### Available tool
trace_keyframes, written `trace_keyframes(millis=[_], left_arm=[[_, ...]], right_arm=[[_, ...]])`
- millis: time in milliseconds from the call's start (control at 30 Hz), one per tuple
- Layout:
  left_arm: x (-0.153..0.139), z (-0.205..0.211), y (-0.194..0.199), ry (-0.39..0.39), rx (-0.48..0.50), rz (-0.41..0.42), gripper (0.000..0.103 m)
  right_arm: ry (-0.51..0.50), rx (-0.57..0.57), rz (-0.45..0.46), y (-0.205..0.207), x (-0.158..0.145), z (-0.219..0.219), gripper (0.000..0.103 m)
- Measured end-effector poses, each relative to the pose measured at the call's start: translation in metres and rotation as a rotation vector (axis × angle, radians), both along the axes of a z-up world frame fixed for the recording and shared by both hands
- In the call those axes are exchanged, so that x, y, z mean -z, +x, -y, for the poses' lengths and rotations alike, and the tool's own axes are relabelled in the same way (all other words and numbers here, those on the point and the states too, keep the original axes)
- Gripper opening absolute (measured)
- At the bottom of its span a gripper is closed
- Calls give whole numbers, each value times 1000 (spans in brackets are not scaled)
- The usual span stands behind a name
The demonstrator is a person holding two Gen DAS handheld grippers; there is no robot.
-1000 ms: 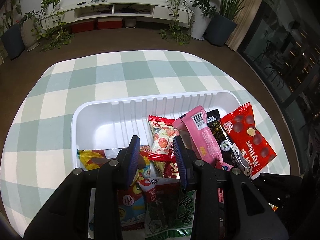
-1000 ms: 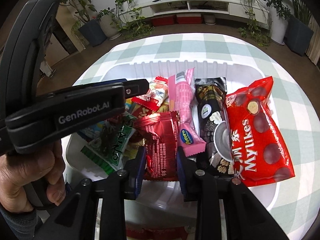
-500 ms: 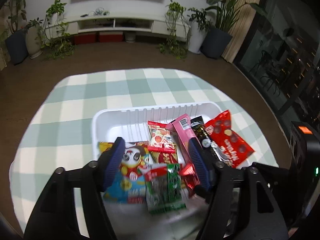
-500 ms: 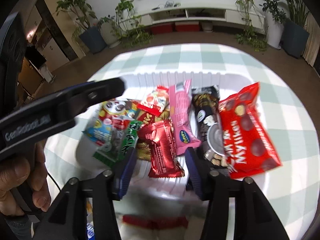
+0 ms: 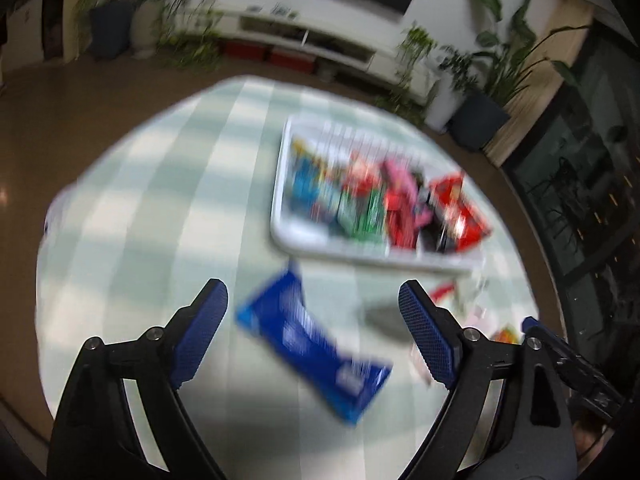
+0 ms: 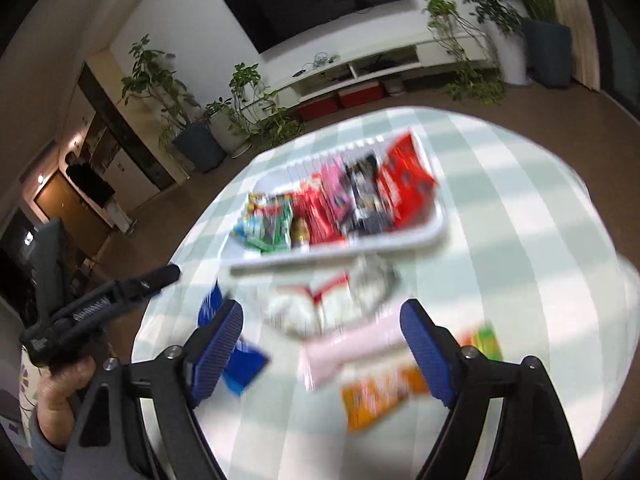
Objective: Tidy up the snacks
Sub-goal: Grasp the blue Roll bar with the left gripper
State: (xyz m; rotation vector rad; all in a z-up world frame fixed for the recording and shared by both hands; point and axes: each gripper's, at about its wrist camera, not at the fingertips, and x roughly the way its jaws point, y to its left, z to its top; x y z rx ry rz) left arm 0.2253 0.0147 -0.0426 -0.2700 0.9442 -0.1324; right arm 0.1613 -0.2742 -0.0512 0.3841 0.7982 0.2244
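Snacks are sitting half sorted on a round table under a green-and-white checked cloth (image 5: 168, 208), with a white tray (image 5: 280, 236) in the upper middle of the left wrist view already carrying a row of packets side by side. Both grippers are hanging back from that tray and facing the loose packets not yet put away, so the step in hand appears to be the reach for the next items. The left gripper (image 5: 313, 330) is opening its jaws wide, nothing between the pads, and a blue packet (image 5: 312, 344) is lying flat on the cloth in the lower middle of the frame, framed between the two blue fingers but below them, apart from both. The right gripper (image 6: 322, 346) is likewise opening wide and empty; in its view a pale pink packet (image 6: 352, 350) is lying across the gap between the fingers in the lower middle, an orange packet (image 6: 380, 396) is sitting just below it toward the right finger, and a white-and-red packet (image 6: 320, 304) is lying nearer the tray. Heavy blur is hiding the print on every wrapper. The next move, by this reading, is calling for each gripper to come down over its packet, close on an edge and carry it up to the tray's free space, which is looking scarce among the packets already lined up. A person's hand (image 6: 60, 392) is gripping the left tool's handle at the lower left of the right wrist view.
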Motion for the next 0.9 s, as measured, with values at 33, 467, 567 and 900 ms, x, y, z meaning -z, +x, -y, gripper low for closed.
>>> trace_keyframes(millis=[33,467,567,900], left_arm=[[9,4,-6,8,-1,-21,87],[62,38,-8,86,-93,-115,87],[60,31,6,95,-83,-106,75],[58,32,-3,151,33,-84,45]], right_arm=[[13,8,-5,-9,5,0,83],[40,17,-20,-64,29,2,83],[32,24,-18,-68,31,5,83],[23,54,-53,-68,41,7,83]])
